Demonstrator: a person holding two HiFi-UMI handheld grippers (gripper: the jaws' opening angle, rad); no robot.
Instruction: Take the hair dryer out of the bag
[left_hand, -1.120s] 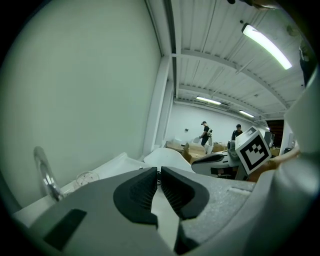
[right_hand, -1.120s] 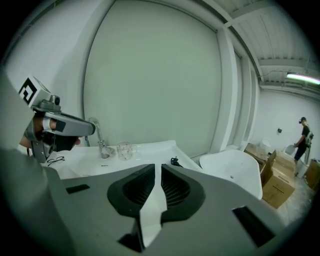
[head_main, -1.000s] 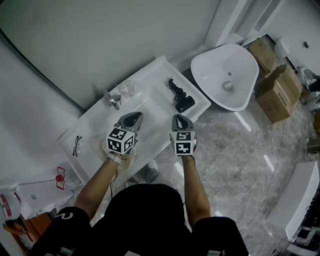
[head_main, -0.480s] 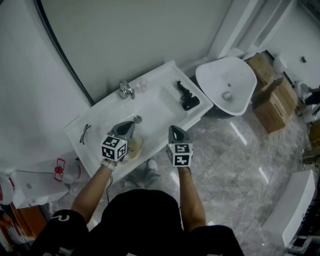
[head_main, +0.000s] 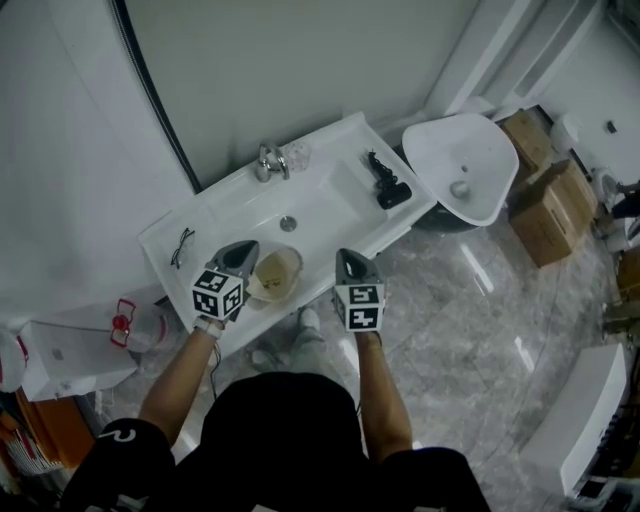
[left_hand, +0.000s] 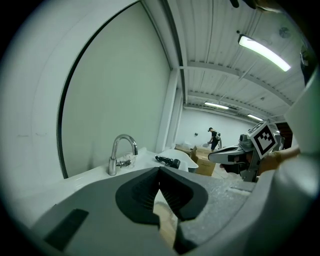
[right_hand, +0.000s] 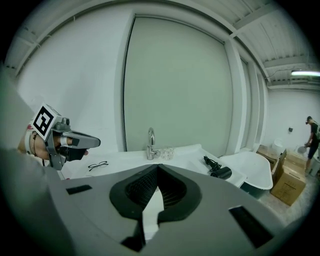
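Note:
The black hair dryer (head_main: 391, 191) lies with its cord on the right end of the white sink counter (head_main: 330, 215), out of the bag; it also shows in the gripper views (left_hand: 170, 162) (right_hand: 218, 171). The tan bag (head_main: 275, 274) hangs mouth-up at the counter's front edge. My left gripper (head_main: 240, 254) is shut on the bag's rim, and tan material shows between its jaws (left_hand: 160, 169). My right gripper (head_main: 352, 264) is level with the left, at the counter's front edge. It is shut and empty (right_hand: 158, 166), well short of the dryer.
A chrome faucet (head_main: 270, 160) and a clear glass (head_main: 297, 155) stand at the back of the sink. Glasses (head_main: 181, 246) lie on the left end. A white basin (head_main: 460, 165) and cardboard boxes (head_main: 550, 190) are to the right, and white bags (head_main: 75, 350) to the left.
Both grippers have drawn back from over the counter to its front edge. The bag came along with the left one. The hair dryer has stayed on the counter.

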